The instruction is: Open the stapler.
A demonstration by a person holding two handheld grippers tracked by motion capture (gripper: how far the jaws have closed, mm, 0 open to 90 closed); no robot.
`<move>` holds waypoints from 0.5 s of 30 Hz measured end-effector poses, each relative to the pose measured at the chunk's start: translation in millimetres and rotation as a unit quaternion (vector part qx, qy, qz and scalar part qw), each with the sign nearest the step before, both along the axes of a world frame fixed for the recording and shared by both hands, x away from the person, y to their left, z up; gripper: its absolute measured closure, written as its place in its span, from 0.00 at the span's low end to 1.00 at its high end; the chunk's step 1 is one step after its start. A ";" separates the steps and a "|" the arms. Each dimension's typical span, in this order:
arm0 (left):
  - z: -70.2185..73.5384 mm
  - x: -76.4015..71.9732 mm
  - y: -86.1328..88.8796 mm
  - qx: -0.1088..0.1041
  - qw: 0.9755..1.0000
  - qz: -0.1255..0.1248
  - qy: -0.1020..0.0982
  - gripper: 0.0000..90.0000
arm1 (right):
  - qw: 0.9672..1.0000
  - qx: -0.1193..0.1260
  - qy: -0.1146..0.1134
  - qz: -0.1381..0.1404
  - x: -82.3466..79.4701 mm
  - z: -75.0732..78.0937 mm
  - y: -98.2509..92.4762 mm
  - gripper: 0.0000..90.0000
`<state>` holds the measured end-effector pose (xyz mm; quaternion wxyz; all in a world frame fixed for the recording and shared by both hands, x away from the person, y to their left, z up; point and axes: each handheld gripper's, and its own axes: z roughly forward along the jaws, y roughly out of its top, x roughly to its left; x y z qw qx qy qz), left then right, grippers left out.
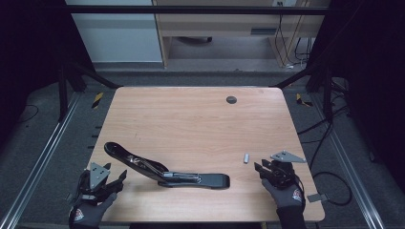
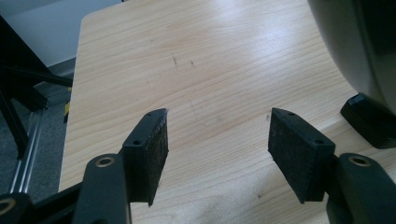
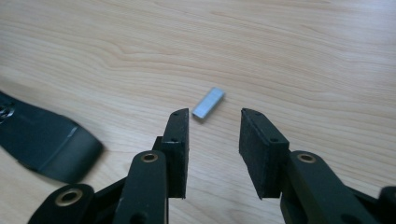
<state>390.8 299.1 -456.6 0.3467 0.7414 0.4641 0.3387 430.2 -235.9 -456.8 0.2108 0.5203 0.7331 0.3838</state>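
A black stapler [image 1: 167, 171] lies swung open on the wooden table [image 1: 191, 119], its top arm angled up toward the left and its base stretched toward the right. Just to its right, a small strip of staples [image 1: 246, 158] rests flat on the wood. The right gripper [image 3: 215, 116] hovers close behind that strip with its jaws spread and holding nothing. The left gripper [image 2: 217, 119] sits at the near left corner, jaws wide apart and empty, with the stapler's end just beside it.
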 end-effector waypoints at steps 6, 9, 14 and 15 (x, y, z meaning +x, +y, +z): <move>-1.9 2.0 2.4 -0.007 1.000 0.006 0.005 0.42 | 0.999 -0.020 0.019 -0.027 11.5 -0.8 -7.6 0.72; -2.9 3.1 1.8 -0.004 1.000 0.003 0.007 0.42 | 0.999 -0.023 0.026 -0.030 18.0 -0.1 -4.3 0.73; -5.2 5.0 0.5 0.000 1.000 0.005 0.011 0.41 | 0.998 -0.032 0.036 -0.026 29.1 -1.0 8.2 0.72; -5.4 5.2 0.5 -0.001 1.000 0.006 0.013 0.41 | 0.998 -0.033 0.039 -0.028 31.3 -1.4 12.0 0.72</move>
